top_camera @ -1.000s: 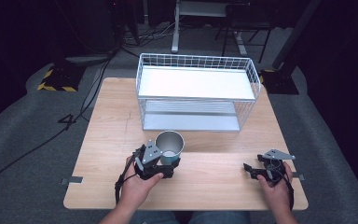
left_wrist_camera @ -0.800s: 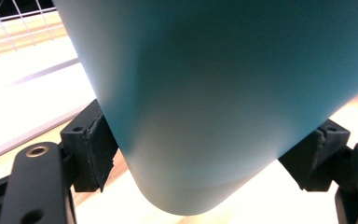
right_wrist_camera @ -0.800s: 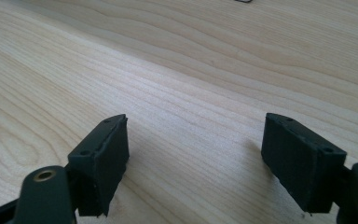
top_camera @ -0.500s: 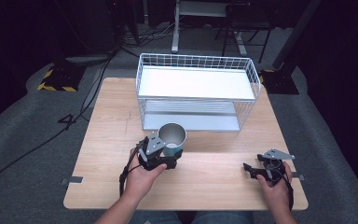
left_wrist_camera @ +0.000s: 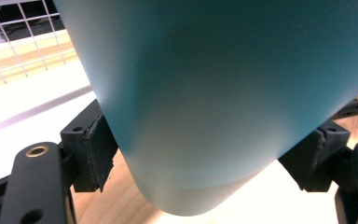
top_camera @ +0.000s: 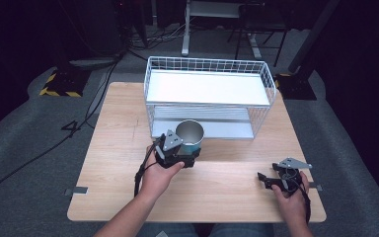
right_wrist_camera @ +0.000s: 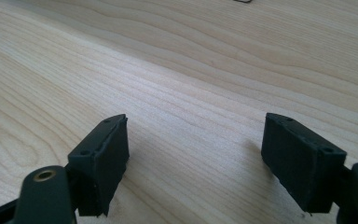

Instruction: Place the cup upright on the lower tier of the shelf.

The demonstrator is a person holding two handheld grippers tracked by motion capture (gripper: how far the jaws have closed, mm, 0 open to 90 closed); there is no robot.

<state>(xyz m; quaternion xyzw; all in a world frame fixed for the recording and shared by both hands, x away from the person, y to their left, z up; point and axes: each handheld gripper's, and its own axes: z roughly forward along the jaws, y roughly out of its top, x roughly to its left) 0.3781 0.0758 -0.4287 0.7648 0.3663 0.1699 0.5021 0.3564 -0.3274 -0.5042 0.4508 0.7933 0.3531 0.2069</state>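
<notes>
The left gripper [top_camera: 190, 152] held a cup [top_camera: 189, 137] just in front of the wire rack [top_camera: 208, 98], over the middle of the wooden table [top_camera: 113, 123]. The cup was teal on the outside and shiny metal inside, its open mouth facing up. In the left gripper view the cup [left_wrist_camera: 223, 98] sat squeezed between the two black jaws, a pad pressed against either side of its rounded wall (its bottom edge hung clear above the table [left_wrist_camera: 121, 205] there). Behind it in that view ran the white shelf and thin white wires of the rack [left_wrist_camera: 23, 60].

The person's left hand [top_camera: 159, 174] wrapped the back of that gripper, the forearm coming in from the bottom edge, and a black cable looped down beside the wrist.

The rack stood toward the far side of the table, with a white top shelf fenced by a low wire rim and a lower shelf under it. The cup was level with the lower shelf's front edge, near its middle; whether it touched the rack I could not tell.

The right gripper [top_camera: 262, 179] rested low on the table near the front right corner, well apart from the cup, held in the right hand [top_camera: 291, 193]. In the right gripper view its jaws [right_wrist_camera: 193, 163] stood wide apart with nothing but bare wood grain [right_wrist_camera: 177, 70] between them.
</notes>
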